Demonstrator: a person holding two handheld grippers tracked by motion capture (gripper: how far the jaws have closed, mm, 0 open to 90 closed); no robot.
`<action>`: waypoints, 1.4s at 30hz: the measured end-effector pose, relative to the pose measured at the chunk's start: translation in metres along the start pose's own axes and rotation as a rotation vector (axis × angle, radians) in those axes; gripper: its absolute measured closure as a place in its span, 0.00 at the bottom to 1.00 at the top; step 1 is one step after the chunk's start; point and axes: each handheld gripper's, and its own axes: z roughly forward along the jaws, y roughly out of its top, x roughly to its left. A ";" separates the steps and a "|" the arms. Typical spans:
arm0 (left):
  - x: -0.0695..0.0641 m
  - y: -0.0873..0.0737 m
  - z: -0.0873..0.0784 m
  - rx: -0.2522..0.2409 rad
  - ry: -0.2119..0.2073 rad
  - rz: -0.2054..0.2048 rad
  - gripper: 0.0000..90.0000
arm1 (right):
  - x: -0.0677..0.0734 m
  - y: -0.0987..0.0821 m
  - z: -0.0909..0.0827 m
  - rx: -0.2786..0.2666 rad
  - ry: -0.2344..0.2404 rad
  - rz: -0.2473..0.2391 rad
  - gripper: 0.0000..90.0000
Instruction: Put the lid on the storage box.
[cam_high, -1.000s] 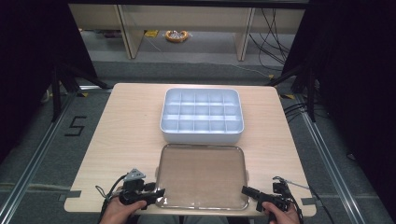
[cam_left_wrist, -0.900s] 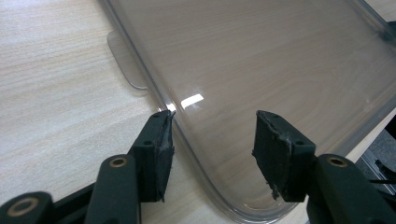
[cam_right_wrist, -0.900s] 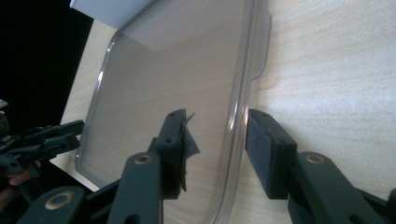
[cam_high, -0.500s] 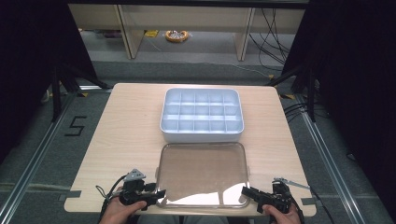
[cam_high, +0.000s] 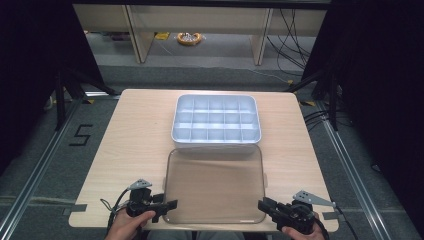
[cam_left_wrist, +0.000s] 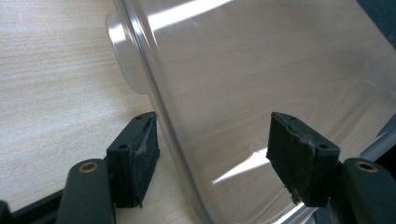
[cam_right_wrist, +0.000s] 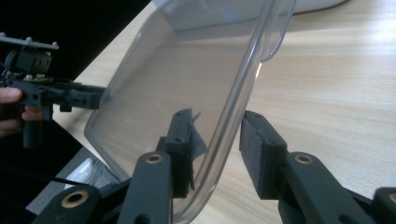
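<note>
A clear plastic lid (cam_high: 215, 185) lies flat on the wooden table (cam_high: 135, 135), just in front of a white compartment box (cam_high: 215, 142). At the lid's near left corner my left gripper (cam_high: 169, 207) is open, its jaws wide on either side of the lid's rim (cam_left_wrist: 140, 60). In the left gripper view the rim runs close to the left pad (cam_left_wrist: 140, 158). My right gripper (cam_high: 264, 205) is at the near right corner, open, its jaws (cam_right_wrist: 218, 130) straddling the lid's rim (cam_right_wrist: 252, 70) with a small gap. The left gripper (cam_right_wrist: 100, 95) shows across the lid.
The table's near edge runs right under both hands. Dark curtains flank the table. A floor mark "5" (cam_high: 80, 135) lies to the left, cables (cam_high: 320, 115) trail on the floor at right, and a yellow object (cam_high: 189, 37) sits under the far shelving.
Both grippers have edged inward to the lid's near corners, the right one more. The lid and box stay where they were.
</note>
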 end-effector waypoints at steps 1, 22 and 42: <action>0.000 0.000 0.000 0.002 -0.001 0.002 0.38 | 0.005 0.000 0.001 0.009 -0.001 0.006 0.75; -0.014 0.001 -0.016 -0.071 0.041 0.148 0.69 | 0.002 -0.001 0.008 0.150 -0.202 -0.054 0.75; -0.027 0.035 -0.025 -0.156 0.096 0.206 0.71 | 0.000 0.031 0.008 0.017 -0.222 -0.106 0.79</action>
